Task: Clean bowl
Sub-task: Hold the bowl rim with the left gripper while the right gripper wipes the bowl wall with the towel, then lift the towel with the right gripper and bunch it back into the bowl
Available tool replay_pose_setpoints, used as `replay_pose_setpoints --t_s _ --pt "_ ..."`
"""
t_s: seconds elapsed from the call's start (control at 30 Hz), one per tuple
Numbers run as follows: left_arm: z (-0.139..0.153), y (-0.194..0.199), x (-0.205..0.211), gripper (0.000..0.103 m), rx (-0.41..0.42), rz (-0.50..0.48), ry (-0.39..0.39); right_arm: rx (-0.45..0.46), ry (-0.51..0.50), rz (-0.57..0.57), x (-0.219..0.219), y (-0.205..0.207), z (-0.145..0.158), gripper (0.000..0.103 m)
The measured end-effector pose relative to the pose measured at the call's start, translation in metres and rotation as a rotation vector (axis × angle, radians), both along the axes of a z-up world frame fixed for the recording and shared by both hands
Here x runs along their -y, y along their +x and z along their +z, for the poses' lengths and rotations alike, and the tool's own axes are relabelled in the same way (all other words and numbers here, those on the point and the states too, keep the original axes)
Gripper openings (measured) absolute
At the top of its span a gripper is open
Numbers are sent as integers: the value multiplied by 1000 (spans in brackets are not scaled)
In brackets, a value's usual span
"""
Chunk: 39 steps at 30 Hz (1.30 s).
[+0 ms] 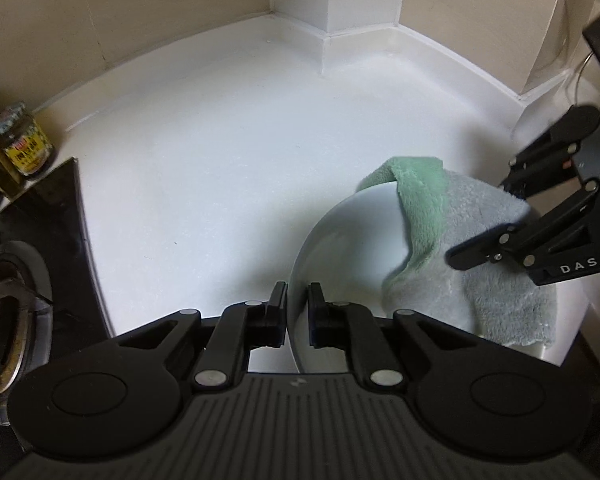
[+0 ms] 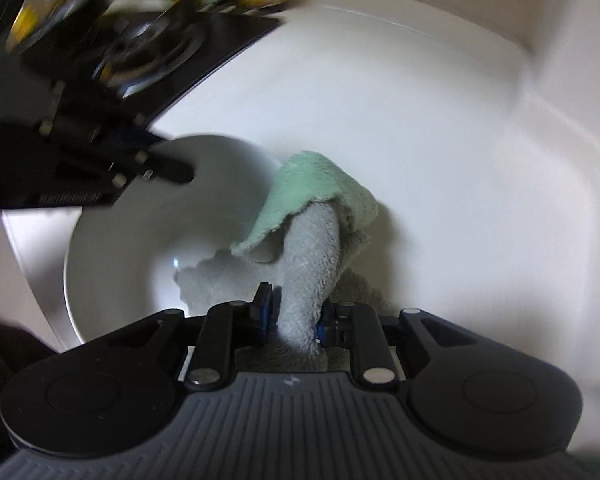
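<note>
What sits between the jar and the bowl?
Only bare white counter between jar and bowl, plus the stove's black edge beside the jar; left wrist view shows it.

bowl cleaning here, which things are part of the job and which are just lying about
In the job:
bowl, rim clamped by the left gripper
cloth, clamped by the right gripper, draped into the bowl

Lying about:
jar
stove burner
counter

left gripper (image 1: pixel 297 304) pinched nearly closed; right gripper (image 2: pixel 296 312) clamped, angled down.
</note>
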State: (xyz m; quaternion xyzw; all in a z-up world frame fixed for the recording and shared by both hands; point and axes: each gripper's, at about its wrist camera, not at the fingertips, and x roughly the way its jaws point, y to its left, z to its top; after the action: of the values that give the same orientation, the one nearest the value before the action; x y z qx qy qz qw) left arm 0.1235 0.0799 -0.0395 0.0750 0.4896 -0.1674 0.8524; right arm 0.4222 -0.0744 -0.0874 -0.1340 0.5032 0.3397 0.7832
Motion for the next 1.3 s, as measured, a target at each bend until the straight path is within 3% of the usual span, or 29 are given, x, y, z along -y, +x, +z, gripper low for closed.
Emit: replay_pose_setpoints --t_s 0.13,0.33,0.5,0.6,0.77,0.97,1.07,1.23,1.3 --pt "-3 1 -11 7 -21 7 -42 42 26 -72 3 -7 7 19" --pt "-3 -9 -12 6 2 -4 -43 74 123 -204 2 -7 14 19" --pt "-6 -8 -6 6 16 37 -69 81 103 -189 6 -9 19 19" --pt "-7 -8 -3 6 31 58 -72 102 110 -169 9 -10 26 7" --pt "-9 -12 -2 6 36 93 -72 150 105 -139 14 -9 38 5" --pt "-10 -19 -7 9 16 96 -96 360 73 -67 3 -29 82 5" --pt "-13 -19 -9 10 8 89 -112 338 76 51 -23 -47 83 5" --pt "-15 -18 -7 10 17 79 -108 162 -11 249 -73 -63 28 5" --pt "-15 -18 -6 10 25 76 -100 129 -42 266 -84 -60 12 5"
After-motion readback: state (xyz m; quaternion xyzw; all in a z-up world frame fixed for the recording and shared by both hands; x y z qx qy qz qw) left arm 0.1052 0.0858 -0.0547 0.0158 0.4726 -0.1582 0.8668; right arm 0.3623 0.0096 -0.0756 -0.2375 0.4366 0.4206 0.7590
